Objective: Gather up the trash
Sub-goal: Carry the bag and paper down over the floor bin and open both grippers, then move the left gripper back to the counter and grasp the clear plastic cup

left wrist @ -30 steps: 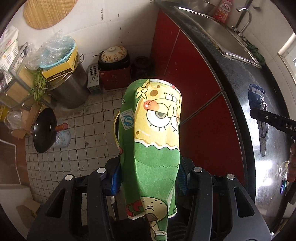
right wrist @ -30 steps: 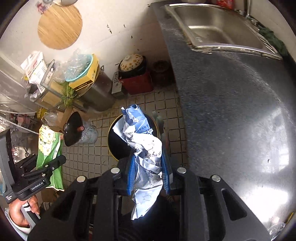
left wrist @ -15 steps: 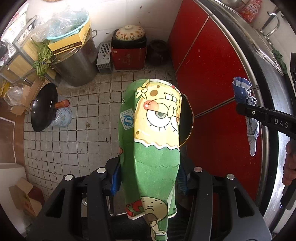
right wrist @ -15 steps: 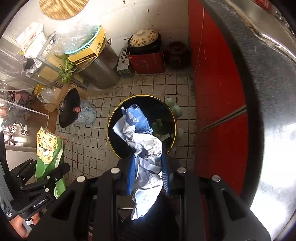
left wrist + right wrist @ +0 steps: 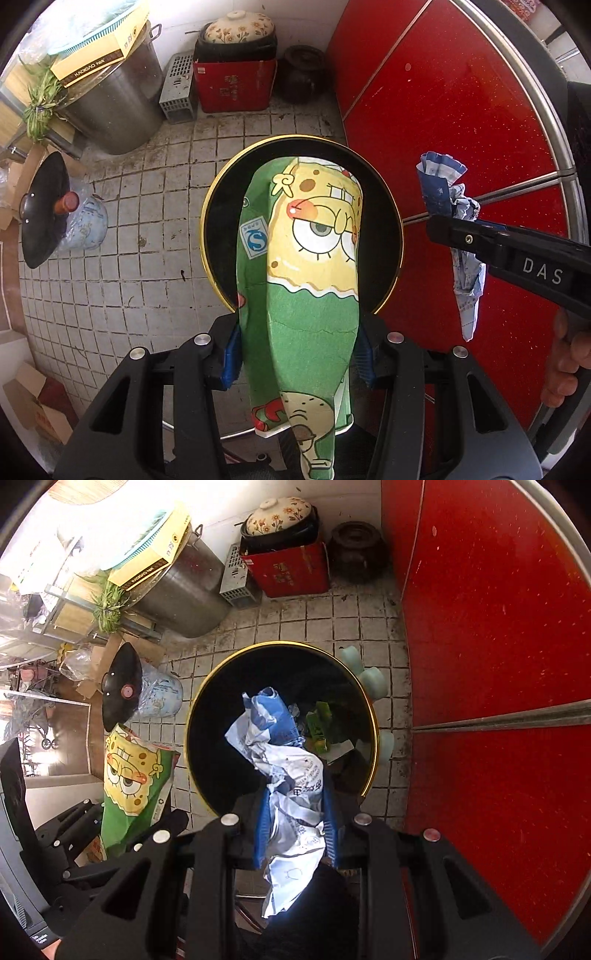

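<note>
My left gripper is shut on a green cartoon snack bag and holds it upright above the black trash bin with a gold rim. My right gripper is shut on a crumpled blue-and-white wrapper over the same bin, which holds some green and white scraps. The right gripper with its wrapper shows at the right of the left wrist view. The snack bag in the left gripper shows at the left of the right wrist view.
Red cabinet doors rise right of the bin. On the tiled floor stand a large steel pot, a red box with a flowered pot, a dark jar and a black wok on a water jug.
Both grippers have moved down and in over the bin, with the trash still held. The bin now sits directly beneath each.
</note>
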The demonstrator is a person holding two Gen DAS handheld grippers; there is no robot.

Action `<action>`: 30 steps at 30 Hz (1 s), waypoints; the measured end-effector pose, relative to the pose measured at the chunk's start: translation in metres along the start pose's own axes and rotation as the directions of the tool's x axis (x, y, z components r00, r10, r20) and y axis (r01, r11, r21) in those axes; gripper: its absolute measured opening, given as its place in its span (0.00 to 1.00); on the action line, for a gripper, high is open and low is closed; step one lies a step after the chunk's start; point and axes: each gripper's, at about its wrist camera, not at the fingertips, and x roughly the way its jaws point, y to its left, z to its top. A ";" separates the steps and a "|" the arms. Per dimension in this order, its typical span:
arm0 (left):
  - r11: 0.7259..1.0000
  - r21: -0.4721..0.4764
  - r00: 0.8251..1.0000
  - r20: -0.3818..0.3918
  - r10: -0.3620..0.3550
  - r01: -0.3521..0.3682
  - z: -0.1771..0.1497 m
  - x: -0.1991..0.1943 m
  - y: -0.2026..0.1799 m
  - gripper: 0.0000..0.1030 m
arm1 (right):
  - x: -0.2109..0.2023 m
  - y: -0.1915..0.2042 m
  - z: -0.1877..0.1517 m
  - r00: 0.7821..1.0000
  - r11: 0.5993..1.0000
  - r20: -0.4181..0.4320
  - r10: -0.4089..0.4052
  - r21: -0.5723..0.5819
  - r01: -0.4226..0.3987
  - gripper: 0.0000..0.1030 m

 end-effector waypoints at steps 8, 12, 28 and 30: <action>0.999 -0.025 1.000 -0.006 0.028 -0.028 0.015 0.025 0.012 0.67 | 0.018 -0.014 0.012 0.998 0.996 0.055 0.036 0.081 -0.041 0.55; 0.999 -0.018 0.995 0.091 0.038 -0.037 0.017 -0.003 0.013 0.94 | -0.017 -0.012 0.019 0.981 0.984 0.157 0.117 0.117 -0.136 0.89; 0.959 0.276 0.985 0.171 0.022 -0.069 -0.008 -0.135 -0.133 0.94 | -0.303 -0.141 -0.102 0.855 0.938 0.489 -0.173 0.347 -0.009 0.94; 0.927 0.372 0.987 0.158 -0.020 -0.041 -0.022 -0.141 -0.174 0.94 | -0.333 -0.194 -0.172 0.826 0.868 0.481 -0.294 0.496 0.021 0.94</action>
